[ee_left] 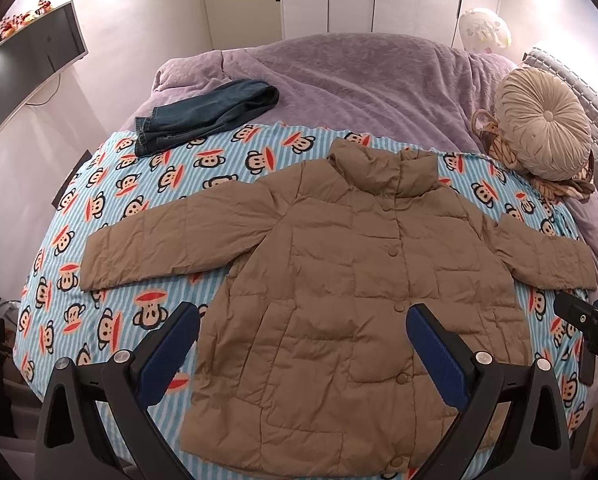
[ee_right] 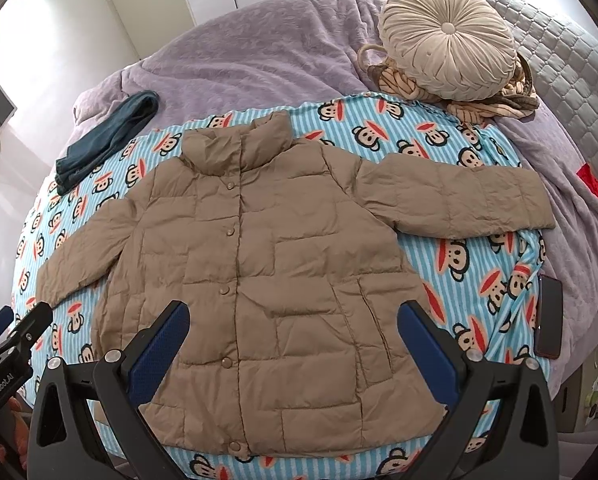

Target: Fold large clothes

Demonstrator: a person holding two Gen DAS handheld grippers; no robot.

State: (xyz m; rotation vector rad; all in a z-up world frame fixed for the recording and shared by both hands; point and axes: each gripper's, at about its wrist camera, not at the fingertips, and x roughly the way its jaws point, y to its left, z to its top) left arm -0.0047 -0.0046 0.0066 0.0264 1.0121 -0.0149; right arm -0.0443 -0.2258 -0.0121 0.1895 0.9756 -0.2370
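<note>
Left gripper [ee_left: 303, 320] is hovering above the near edge of the bed, jaws spread wide, gripping nothing; blue pads [ee_left: 171, 344] are framing the jacket's lower left half. Right gripper [ee_right: 293, 318] is doing the same over the lower right half, jaws wide apart, nothing between them. Each gripper is showing at the side edge of the other's view.

Tan puffer jacket [ee_left: 339, 280] is lying flat, front up, snaps closed, on the monkey-print blanket [ee_left: 111, 208]. Hem is sitting at the near edge of the bed, collar [ee_left: 383, 172] pointing toward the far side. Both sleeves are stretching out sideways: left sleeve [ee_left: 155, 244] toward the left edge, right sleeve [ee_right: 455, 200] toward the right edge.

A dark phone [ee_right: 549, 316] is lying on the blanket near the right edge, apart from the jacket.

Past the collar, a purple fleece cover [ee_left: 359, 80] is covering the far half of the bed. Folded jeans [ee_left: 207, 112] are lying at the far left, overlapping the border between blanket and fleece. A round beige cushion [ee_right: 447, 36] is resting at the far right on a brown striped bundle [ee_right: 495, 102]; what that is, cannot tell.
</note>
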